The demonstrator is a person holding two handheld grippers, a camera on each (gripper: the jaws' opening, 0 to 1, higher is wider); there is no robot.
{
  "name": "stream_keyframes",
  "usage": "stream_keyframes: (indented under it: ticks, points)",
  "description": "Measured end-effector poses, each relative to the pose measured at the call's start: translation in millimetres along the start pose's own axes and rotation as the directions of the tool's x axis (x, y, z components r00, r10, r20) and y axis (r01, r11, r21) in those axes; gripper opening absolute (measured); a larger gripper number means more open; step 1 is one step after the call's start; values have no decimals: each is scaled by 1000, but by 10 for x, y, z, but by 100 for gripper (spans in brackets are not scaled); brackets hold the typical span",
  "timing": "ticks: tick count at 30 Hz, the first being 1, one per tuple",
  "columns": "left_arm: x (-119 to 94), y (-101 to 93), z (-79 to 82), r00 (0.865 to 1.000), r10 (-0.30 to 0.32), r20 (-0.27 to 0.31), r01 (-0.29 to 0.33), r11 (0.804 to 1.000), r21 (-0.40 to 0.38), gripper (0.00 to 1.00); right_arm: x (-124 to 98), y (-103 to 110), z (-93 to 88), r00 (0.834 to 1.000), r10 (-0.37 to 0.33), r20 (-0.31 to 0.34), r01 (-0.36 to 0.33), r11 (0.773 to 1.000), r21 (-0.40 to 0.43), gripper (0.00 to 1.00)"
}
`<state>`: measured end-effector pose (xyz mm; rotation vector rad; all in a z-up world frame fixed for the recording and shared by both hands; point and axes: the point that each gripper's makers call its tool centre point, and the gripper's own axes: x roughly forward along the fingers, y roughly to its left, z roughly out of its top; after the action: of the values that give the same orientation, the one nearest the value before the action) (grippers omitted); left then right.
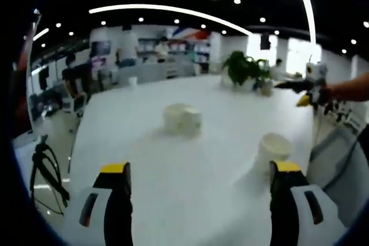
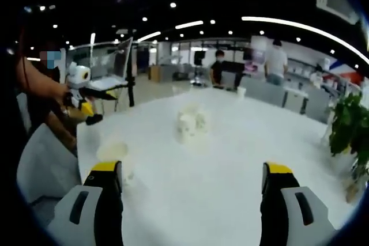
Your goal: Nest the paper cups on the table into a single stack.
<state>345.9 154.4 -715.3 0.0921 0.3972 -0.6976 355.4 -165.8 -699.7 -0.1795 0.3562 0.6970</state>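
1. Left gripper view: blurred; no writing legible anywhere.
2. Left claw point(image 1: 200, 180) jaws apart, empty, over white counter point(image 1: 190, 165).
3. Paper cups point(image 1: 182, 120) clustered mid-counter; count unclear. Single cup point(image 1: 273, 148) beside the right jaw.
4. Right claw point(image 2: 192, 180) jaws apart, empty.
5. Potted plant point(image 1: 247, 70) at far edge.

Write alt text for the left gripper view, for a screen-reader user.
The left tongs hang open over a white table, holding nothing. Ahead on the table lie a cluster of white paper cups at centre and a single upright cup near the right jaw. The right tongs, held in a hand, show at the far right.
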Motion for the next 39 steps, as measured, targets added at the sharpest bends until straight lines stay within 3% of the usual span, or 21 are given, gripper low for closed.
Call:
stream_keyframes:
  ticks: [3,7,12,21,39]
  points:
    - [-3,45,-19,1000,1,-19,-1,1000,-9,98,64,13,-47,1000,5,-14,-5,1000,-6,100]
    - [-24,89,8,1000,14,-4,-14,1000,-20,98,72,5,-19,1000,5,-10,-5,1000,1,100]
    - [19,83,16,1000,10,-9,-10,1000,-14,98,84,-27,-9,1000,9,-17,-9,1000,-23,100]
    - [30,33,37,1000,-4,-13,4,1000,10,98,91,-48,-31,1000,-4,-9,4,1000,10,100]
    - [115,51,14,1000,-10,-11,11,1000,13,98,366,-77,-135,999,30,-26,-30,1000,9,100]
